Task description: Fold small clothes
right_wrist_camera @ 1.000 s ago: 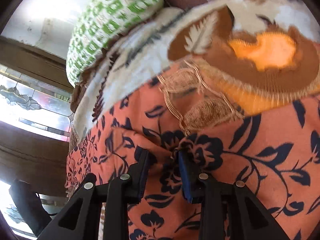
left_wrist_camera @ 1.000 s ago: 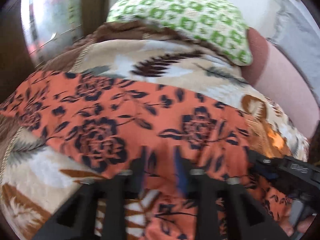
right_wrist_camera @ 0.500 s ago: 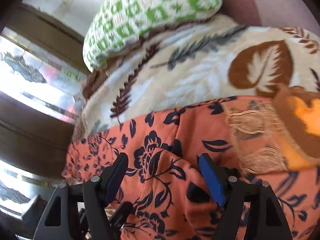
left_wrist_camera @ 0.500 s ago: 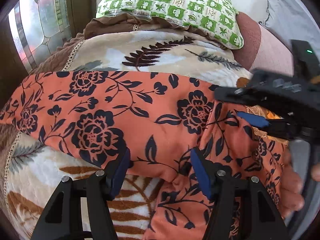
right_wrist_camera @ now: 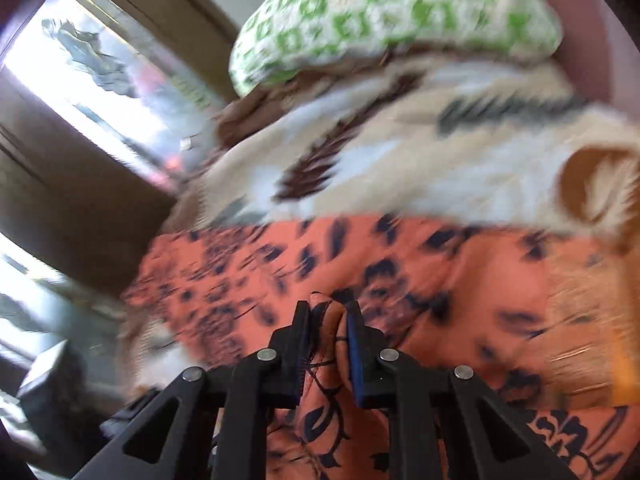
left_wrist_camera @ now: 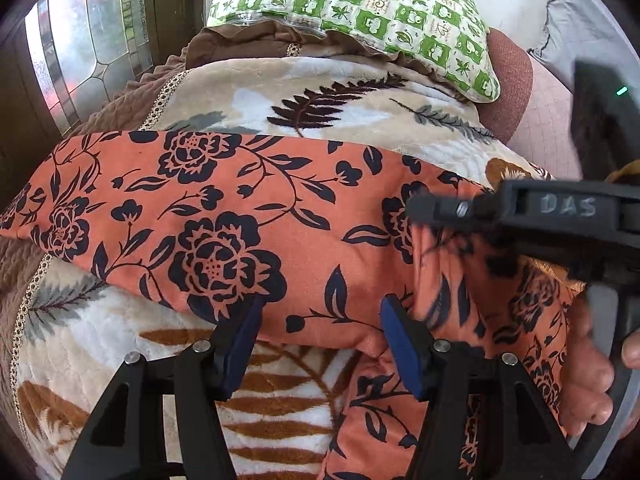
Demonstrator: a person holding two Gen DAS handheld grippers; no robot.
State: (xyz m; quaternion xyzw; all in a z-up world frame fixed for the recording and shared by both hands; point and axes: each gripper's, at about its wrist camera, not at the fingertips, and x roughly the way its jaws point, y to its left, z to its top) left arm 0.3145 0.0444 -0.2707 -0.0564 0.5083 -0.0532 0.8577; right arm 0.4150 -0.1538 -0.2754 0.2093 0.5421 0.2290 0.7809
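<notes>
Right wrist view: right gripper (right_wrist_camera: 327, 320) pinches a fold of the orange floral garment (right_wrist_camera: 440, 280). Left gripper (left_wrist_camera: 320, 320) gapes wide at its hem, on the leaf-print blanket (left_wrist_camera: 280, 400).

Orange floral garment (left_wrist_camera: 248, 216) (partly folded), on blanket (left_wrist_camera: 328, 92)

Counts: 1 orange floral garment (left_wrist_camera: 248, 216), 1 leaf-print blanket (left_wrist_camera: 328, 100) under it, 1 green-check pillow (left_wrist_camera: 360, 4), 1 stained-glass window (left_wrist_camera: 92, 40). Grippers: 2, left gripper (left_wrist_camera: 320, 336) and right gripper (right_wrist_camera: 328, 320). Each has 2 fingers w/ blue pads (left_wrist_camera: 400, 344). 1 bare hand (left_wrist_camera: 588, 376) visible. Right wrist view blurred, nothing more countable there.
</notes>
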